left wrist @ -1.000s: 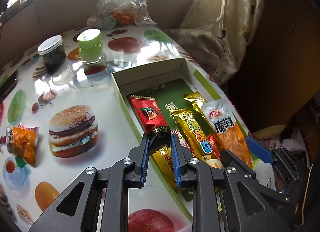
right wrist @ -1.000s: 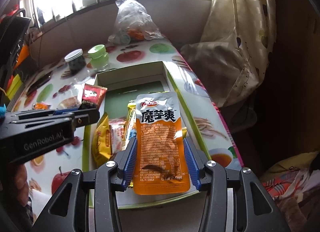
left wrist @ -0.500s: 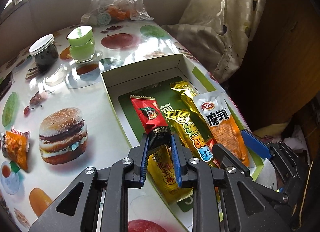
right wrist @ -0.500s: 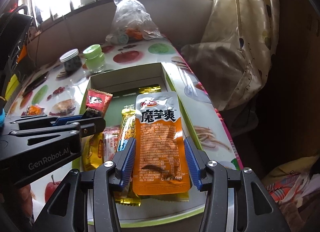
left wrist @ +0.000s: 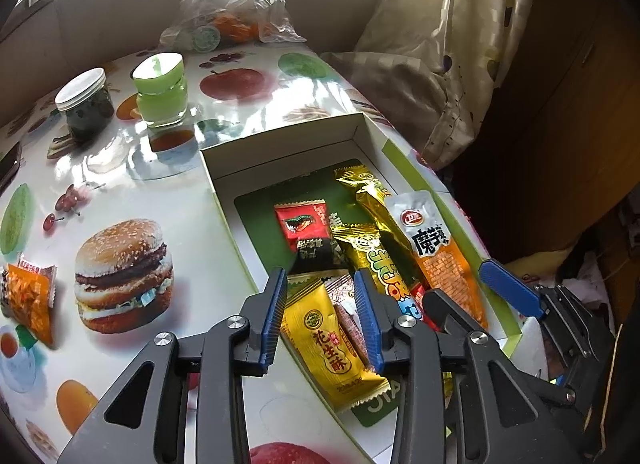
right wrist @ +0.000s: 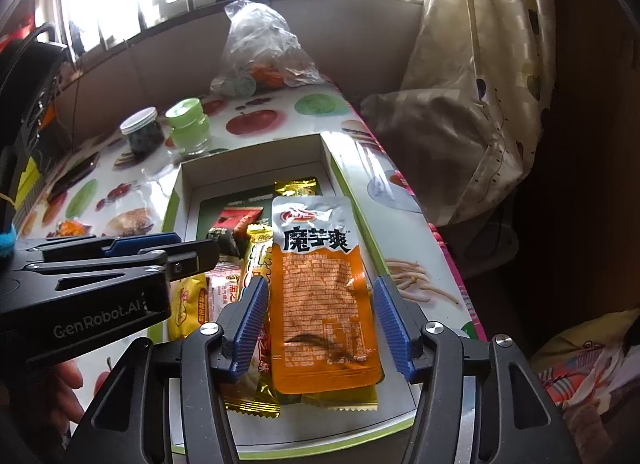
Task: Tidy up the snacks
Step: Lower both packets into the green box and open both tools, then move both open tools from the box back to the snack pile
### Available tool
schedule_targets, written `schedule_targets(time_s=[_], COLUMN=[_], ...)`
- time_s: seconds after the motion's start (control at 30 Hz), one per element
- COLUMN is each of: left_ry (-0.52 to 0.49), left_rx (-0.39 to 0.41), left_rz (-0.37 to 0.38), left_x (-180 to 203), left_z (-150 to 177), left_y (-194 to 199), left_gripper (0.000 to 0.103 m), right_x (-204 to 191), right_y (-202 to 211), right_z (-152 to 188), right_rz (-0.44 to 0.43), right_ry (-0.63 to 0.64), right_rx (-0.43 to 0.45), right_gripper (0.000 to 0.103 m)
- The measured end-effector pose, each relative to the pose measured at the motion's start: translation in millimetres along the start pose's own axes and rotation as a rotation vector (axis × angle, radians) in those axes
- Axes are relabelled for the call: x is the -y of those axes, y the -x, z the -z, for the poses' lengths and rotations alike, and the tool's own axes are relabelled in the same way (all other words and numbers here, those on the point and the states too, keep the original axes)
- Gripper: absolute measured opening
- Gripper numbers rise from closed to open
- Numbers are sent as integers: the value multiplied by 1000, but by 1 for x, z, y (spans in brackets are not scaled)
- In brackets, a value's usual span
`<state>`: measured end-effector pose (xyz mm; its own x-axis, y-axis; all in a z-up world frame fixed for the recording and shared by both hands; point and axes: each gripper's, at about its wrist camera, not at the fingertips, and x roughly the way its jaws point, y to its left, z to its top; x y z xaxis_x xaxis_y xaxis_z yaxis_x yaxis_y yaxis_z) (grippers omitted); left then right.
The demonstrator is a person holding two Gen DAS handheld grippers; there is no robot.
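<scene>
Bright wrappers in a white box on a food-print surface

The surface (left wrist: pixel 192 224) is glossy white, printed with a burger, red apples, cherries and green rounds. The box (left wrist: pixel 280 136) is white with lime edging and a dark green floor. In it: a red-and-black packet (left wrist: pixel 306 230), a gold bar (left wrist: pixel 376 260) with yellow-blue lettering, a yellow packet (left wrist: pixel 332 340), and a silver-topped orange pouch (right wrist: pixel 324 296). Blue ribbed fingers (left wrist: pixel 276 316) sit on black frames. One jar (left wrist: pixel 160 90) is green, another jar (left wrist: pixel 84 104) dark with a white lid. The curtain (left wrist: pixel 452 44) is cream with dark spots.
</scene>
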<state>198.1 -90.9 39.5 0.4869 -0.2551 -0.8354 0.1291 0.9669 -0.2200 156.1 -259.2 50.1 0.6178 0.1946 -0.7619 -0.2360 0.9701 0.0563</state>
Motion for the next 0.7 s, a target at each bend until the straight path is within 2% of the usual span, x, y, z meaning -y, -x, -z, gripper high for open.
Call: schedule_targets(time_s=[0.13,0.2,0.27,0.7], left_ry=[5,9,15,82], left_rx=[25,37,48,108], left_rz=[6,3,-4,-47], left_x=[-4,-6,-10,-51], left_z=[2,3,5,24], left_y=[12,18,24,69], left_gripper=[39,45,47,48], right_x=[0,-1,-2,-33], right_y=[6,9,12,33], right_z=[-2,-3,-4,-13], right_rz=[6,9,10,-47], right_ry=[-2,-4,-4,23], right_rx=[15,18,22,75], right_gripper=[56,56,57,57])
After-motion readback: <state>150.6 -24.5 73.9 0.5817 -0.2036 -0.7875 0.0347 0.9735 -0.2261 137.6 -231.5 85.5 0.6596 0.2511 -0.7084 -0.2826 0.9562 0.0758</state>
